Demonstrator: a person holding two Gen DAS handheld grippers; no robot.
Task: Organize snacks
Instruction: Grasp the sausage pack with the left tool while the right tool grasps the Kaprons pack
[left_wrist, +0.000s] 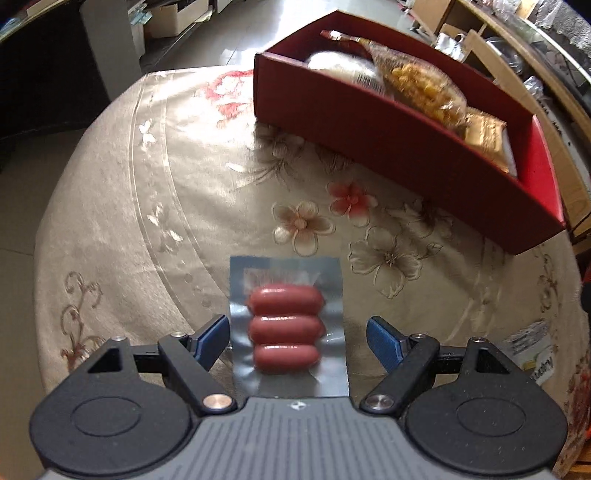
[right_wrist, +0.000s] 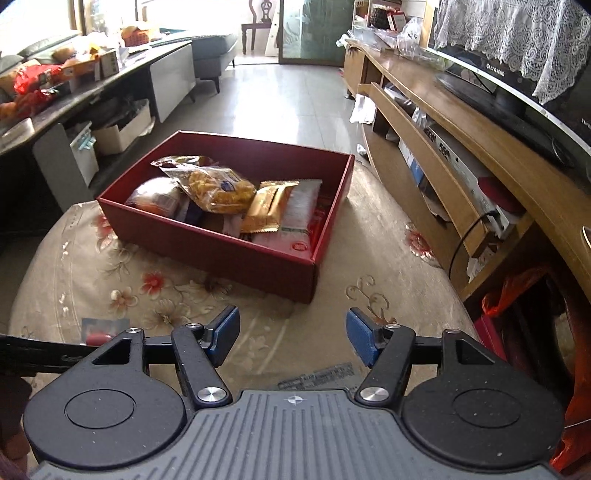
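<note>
The left gripper (left_wrist: 297, 338) hangs right over a sealed pack of three little sausages (left_wrist: 284, 325) lying flat on the flowery tablecloth (left_wrist: 147, 221). Its blue pads sit spread on either side of the pack, clear of it, so the claw is released and nothing is grabbed yet.

The right gripper (right_wrist: 291, 338) is spread apart too, with only tablecloth between its pads; a flat printed packet (right_wrist: 317, 376) lies on the cloth just under it, mostly hidden by the gripper body.

Further back on the table sits the red box (right_wrist: 221, 254), already loaded with snacks: a clear bag of yellow puffs (right_wrist: 221, 190) on top, a gold wrapper (right_wrist: 267, 208) beside it, plus a few more packets underneath. The sausage pack is well apart from the box, off to its near left side in the right wrist view.
</note>
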